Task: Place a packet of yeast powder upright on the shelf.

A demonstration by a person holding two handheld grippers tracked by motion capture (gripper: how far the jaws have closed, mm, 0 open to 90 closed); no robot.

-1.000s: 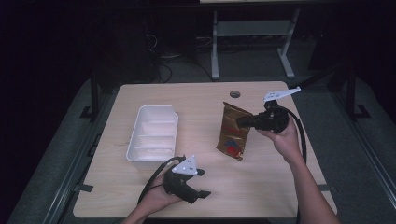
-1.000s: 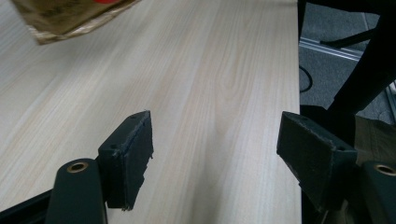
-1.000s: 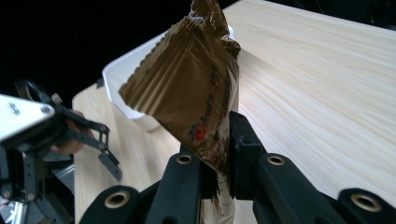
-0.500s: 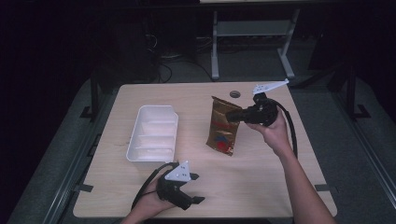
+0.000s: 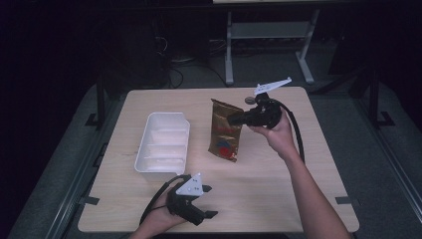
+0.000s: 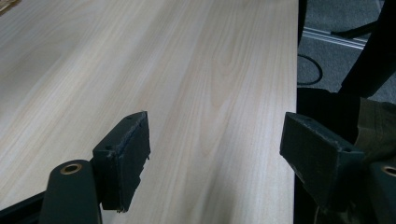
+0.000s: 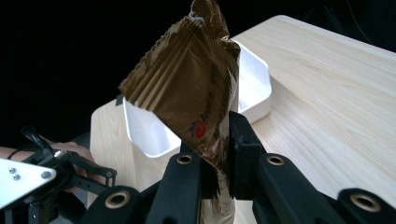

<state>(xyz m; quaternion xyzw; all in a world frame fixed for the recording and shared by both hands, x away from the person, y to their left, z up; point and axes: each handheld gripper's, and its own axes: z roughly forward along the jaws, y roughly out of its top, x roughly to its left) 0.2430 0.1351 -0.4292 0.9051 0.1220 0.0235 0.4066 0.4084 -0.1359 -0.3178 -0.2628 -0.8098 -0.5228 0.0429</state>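
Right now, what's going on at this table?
A person works with a gripper in each hand. The right gripper is shut on a brown snack bag, holding it up beside the white tray. The left gripper rests with its jaws open over bare wood at the table's near edge, holding nothing.

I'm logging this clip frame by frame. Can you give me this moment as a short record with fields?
held item: brown snack bag, clamped near one end
holder: right hand-held gripper, shut on the bag
bag position: lifted above the table, right of the white tray
tray: white, three compartments, nothing visible inside
left hand-held gripper: open, nothing between jaws, low over the table's near edge
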